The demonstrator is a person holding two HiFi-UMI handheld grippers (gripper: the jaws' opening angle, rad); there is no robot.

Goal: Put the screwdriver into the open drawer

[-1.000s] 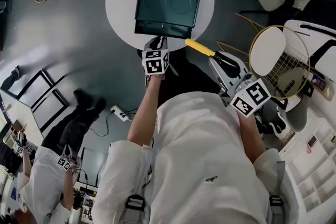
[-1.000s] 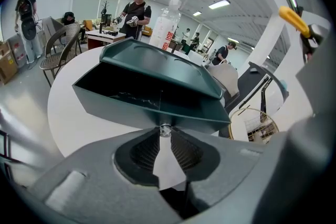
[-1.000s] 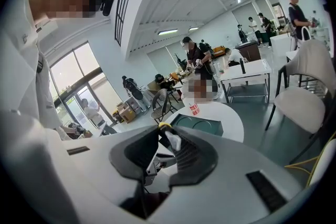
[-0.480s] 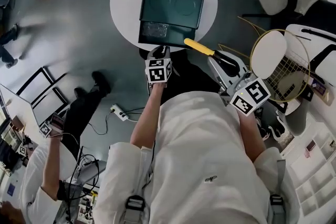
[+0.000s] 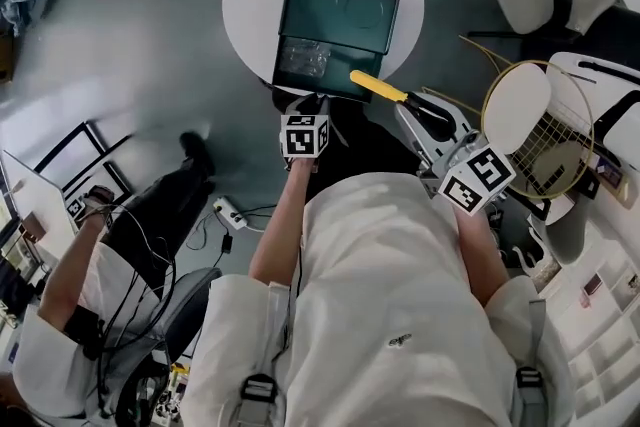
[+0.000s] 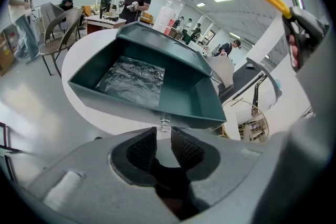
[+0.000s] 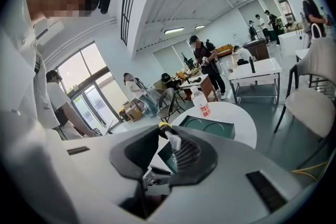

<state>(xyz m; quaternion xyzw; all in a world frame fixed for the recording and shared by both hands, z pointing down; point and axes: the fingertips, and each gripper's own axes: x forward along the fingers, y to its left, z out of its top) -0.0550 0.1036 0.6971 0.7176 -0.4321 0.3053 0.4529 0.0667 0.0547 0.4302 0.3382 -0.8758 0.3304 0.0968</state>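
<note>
Left gripper (image 6: pixel 164 131): jaws pinch small clear knob (image 6: pixel 164 124) at front of drawer (image 6: pixel 184 99).
Right gripper (image 5: pixel 424 112): clamped on screwdriver (image 5: pixel 378 87), held above drawer's right front corner, not yet inside.
Risks: knob likely slips from jaw tips; long tool may catch drawer rim.

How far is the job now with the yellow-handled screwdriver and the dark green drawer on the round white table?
Done: the dark green drawer stands open, the left gripper closed on its small clear knob. In hand: the right gripper grips the yellow-handled screwdriver, not yet inside the drawer. Left: lower it into the drawer and let go.
</note>
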